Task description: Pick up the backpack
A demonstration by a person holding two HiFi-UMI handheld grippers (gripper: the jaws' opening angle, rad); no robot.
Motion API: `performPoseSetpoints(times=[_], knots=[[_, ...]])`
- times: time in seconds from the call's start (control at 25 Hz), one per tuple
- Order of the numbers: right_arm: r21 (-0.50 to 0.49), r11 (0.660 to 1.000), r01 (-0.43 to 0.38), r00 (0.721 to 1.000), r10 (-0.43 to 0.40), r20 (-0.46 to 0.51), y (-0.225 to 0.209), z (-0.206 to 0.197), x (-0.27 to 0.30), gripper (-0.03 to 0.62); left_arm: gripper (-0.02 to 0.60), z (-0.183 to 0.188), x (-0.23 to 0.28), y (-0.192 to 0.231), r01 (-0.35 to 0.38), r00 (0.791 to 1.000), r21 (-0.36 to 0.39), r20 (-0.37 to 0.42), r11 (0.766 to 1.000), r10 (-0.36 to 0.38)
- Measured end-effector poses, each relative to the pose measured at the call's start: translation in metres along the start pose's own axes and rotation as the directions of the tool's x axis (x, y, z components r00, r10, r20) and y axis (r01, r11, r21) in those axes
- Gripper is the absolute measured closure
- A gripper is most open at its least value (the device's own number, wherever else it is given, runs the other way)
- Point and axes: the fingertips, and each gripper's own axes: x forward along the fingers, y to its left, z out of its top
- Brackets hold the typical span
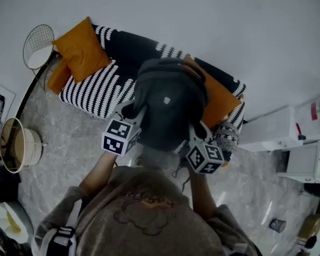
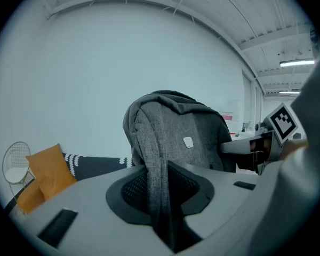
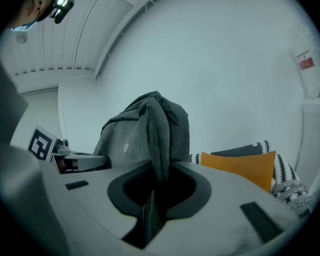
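In front of my chest, above the striped sofa (image 1: 90,92), the grey backpack (image 1: 168,105) hung between my two claws and, as far as I could judge, clear of the seat.

It was a soft thing. The woven cloth slumped and folded over at the top, so I reckoned it would sag and swing rather than keep any shape. I could not tell how much was inside, but it did not look stuffed. The body offered nothing firm to pinch, and the shoulder straps were the sensible place to take hold, high up near where they join the bag.

That is where I had it. My left gripper (image 1: 129,119) was clamped on one strap (image 2: 157,159), the cloth running down through its jaws. My right gripper (image 1: 196,135) was pinched the same way on the other strap (image 3: 157,137).

Both forearms reached forward from my body, side by side, with the bag between them. Each claw pointed away from me and tipped slightly downward. An orange cushion (image 1: 81,49) lay at the sofa's far left end, well apart from the bag.
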Motion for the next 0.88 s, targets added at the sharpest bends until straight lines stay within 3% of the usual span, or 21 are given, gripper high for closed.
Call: performPoseSetpoints(times=[0.56,0.88], knots=[[0.014,0.998,-0.058,0.998,0.059,-0.029,-0.002,-0.022,-0.038,0.551,0.504,-0.026,-0.030,-0.036,-0.041,0.999,-0.003,-0.026,0.999,0.041],[0.019,0.997,-0.074,0.996,0.075,-0.041,0.003,-0.029,-0.040,0.551,0.503,-0.033,-0.037,-0.036,-0.058,0.998,-0.021,-0.027,0.998,0.058]])
